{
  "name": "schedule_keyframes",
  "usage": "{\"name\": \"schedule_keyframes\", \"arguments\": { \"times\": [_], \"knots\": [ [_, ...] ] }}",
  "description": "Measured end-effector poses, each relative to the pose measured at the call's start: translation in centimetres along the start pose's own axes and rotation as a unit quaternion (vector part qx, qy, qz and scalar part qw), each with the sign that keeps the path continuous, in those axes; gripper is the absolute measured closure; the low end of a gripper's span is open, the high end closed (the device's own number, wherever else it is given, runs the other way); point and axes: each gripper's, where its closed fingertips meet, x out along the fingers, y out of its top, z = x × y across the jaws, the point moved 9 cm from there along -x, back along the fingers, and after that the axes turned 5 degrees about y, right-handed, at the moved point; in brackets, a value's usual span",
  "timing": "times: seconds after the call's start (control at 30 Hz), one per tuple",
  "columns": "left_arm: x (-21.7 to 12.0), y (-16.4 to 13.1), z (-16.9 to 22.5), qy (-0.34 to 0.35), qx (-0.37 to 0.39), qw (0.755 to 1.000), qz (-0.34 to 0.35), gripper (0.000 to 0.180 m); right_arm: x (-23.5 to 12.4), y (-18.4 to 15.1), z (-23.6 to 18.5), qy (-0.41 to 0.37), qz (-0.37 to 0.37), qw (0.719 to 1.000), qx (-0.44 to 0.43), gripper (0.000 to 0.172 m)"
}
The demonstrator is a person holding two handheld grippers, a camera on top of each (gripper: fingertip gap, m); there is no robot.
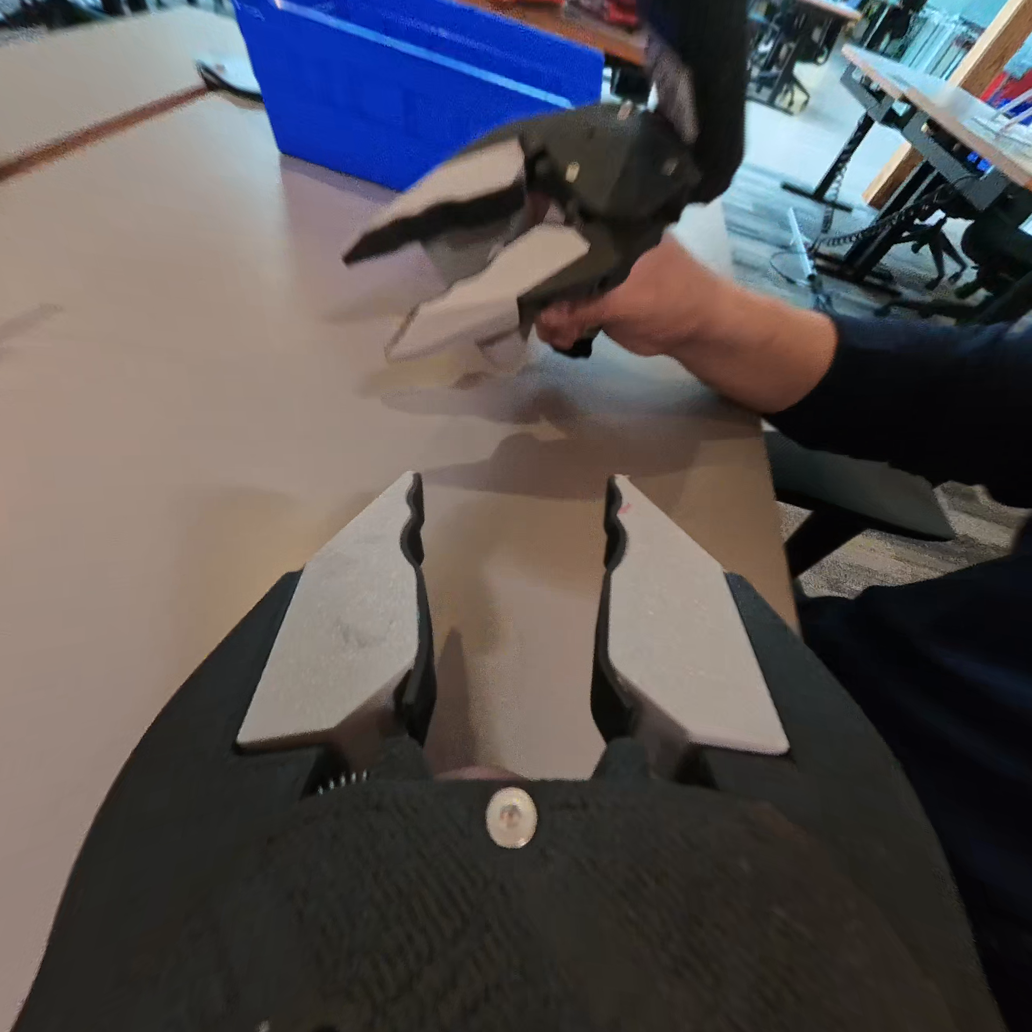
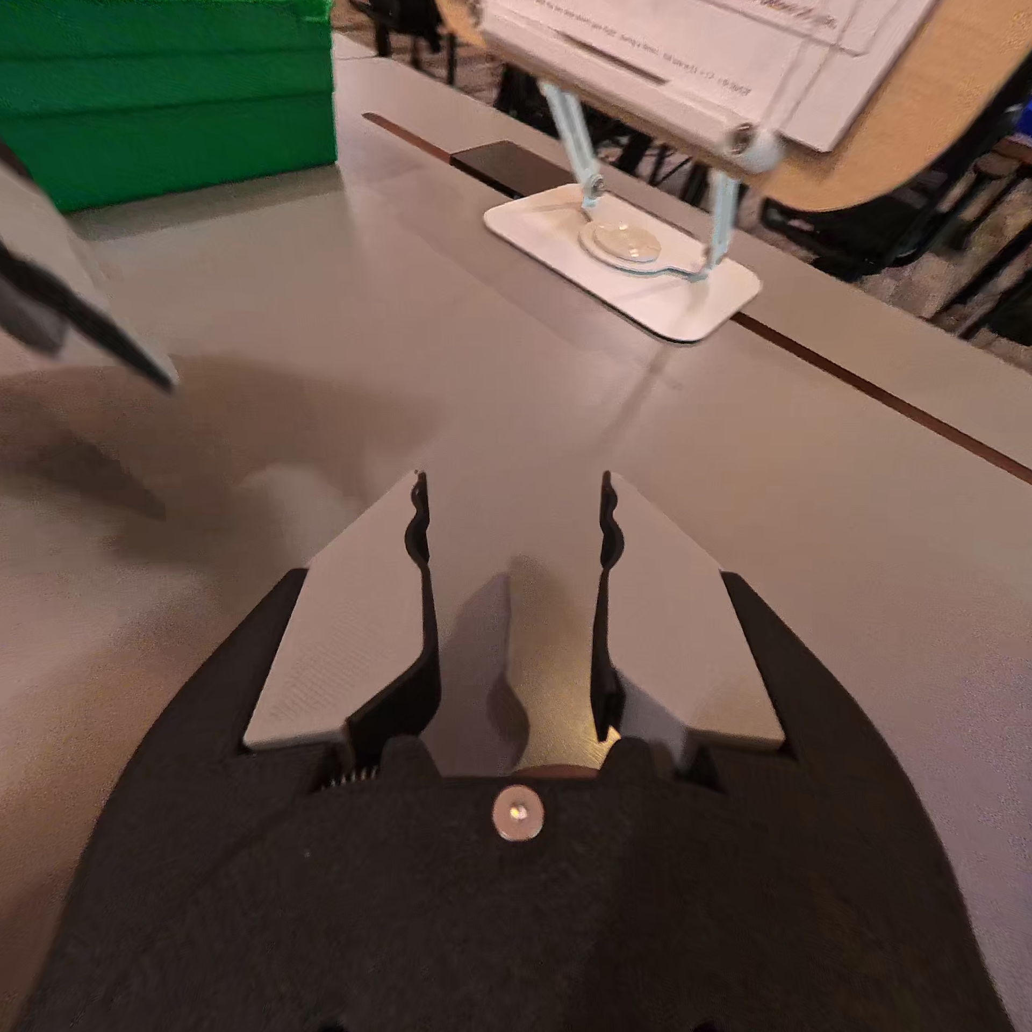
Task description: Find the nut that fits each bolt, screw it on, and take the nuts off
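No bolt or nut shows in either view. My left gripper (image 1: 514, 486) is open over the beige table (image 1: 167, 391), with only bare table between its pads. My right gripper (image 2: 514, 480) is also open, with only bare table between its pads. It also shows in the left wrist view (image 1: 371, 307), blurred, held by a hand (image 1: 687, 324) above the table, its fingers apart. One finger of my left gripper (image 2: 72, 279) shows at the left edge of the right wrist view.
A blue bin (image 1: 402, 95) stands at the back of the table in the left wrist view. A green bin (image 2: 162, 100) stands at the back left in the right wrist view. A white stand (image 2: 625, 262) bearing a board with papers is at the back right.
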Motion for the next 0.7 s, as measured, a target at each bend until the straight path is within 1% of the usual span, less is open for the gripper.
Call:
{"name": "schedule_keyframes", "arguments": {
  "times": [0.03, 0.1, 0.17, 0.2, 0.27, 0.3, 0.33, 0.37, 0.4, 0.43, 0.47, 0.5, 0.57, 0.63, 0.7],
  "knots": [
    [-1.9, 0.8, 0.0, 0.01, 0.003, 1.0, 0.008, 0.115, 0.2, 0.2, -0.3, 0.018, -0.003, 1.0, -0.005, 0.113],
    [-7.0, 2.3, -0.6, 0.051, 0.014, 0.999, 0.013, 0.115, 0.1, 0.3, -0.5, 0.024, 0.004, 0.999, -0.025, 0.115],
    [-13.1, 3.5, -1.8, 0.111, 0.014, 0.994, -0.009, 0.116, 0.0, -0.2, -0.5, 0.021, -0.005, 0.999, -0.039, 0.116],
    [-16.2, 3.7, -2.8, 0.152, 0.005, 0.988, -0.028, 0.118, 0.1, -0.6, -0.6, 0.026, -0.011, 0.999, -0.035, 0.116],
    [-21.7, 3.3, -5.7, 0.252, -0.018, 0.964, -0.082, 0.125, 0.2, -1.1, -0.7, 0.052, -0.019, 0.998, -0.007, 0.117],
    [-24.0, 2.3, -7.5, 0.297, -0.035, 0.947, -0.119, 0.131, 0.3, -1.1, -0.8, 0.069, -0.018, 0.997, 0.01, 0.117],
    [-25.8, 0.9, -9.5, 0.329, -0.064, 0.927, -0.167, 0.134, 0.2, -1.0, -0.9, 0.086, -0.017, 0.996, 0.023, 0.116],
    [-27.2, -0.9, -11.3, 0.343, -0.103, 0.908, -0.217, 0.132, 0.1, -0.7, -1.1, 0.099, -0.011, 0.995, 0.029, 0.117],
    [-28.1, -2.8, -12.9, 0.344, -0.146, 0.891, -0.259, 0.13, -0.1, -0.4, -1.2, 0.103, -0.001, 0.994, 0.029, 0.117],
    [-28.5, -4.5, -14.2, 0.333, -0.186, 0.878, -0.29, 0.132, -0.3, -0.1, -1.2, 0.103, 0.005, 0.994, 0.026, 0.117],
    [-28.5, -6.1, -15.1, 0.316, -0.213, 0.867, -0.32, 0.138, -0.5, 0.1, -1.3, 0.102, 0.009, 0.994, 0.022, 0.117],
    [-28.3, -7.3, -15.8, 0.311, -0.225, 0.855, -0.348, 0.14, -0.8, 0.2, -1.4, 0.103, 0.014, 0.994, 0.019, 0.117],
    [-27.9, -9.3, -17.1, 0.321, -0.227, 0.826, -0.405, 0.137, -1.3, 0.6, -1.5, 0.105, 0.026, 0.994, 0.014, 0.118],
    [-27.3, -10.7, -18.0, 0.316, -0.224, 0.799, -0.46, 0.137, -2.0, 0.8, -1.5, 0.106, 0.041, 0.993, 0.011, 0.119],
    [-27.0, -12.0, -18.8, 0.32, -0.217, 0.766, -0.514, 0.138, -2.5, 1.0, -1.3, 0.107, 0.048, 0.993, 0.013, 0.119]
  ]
}}
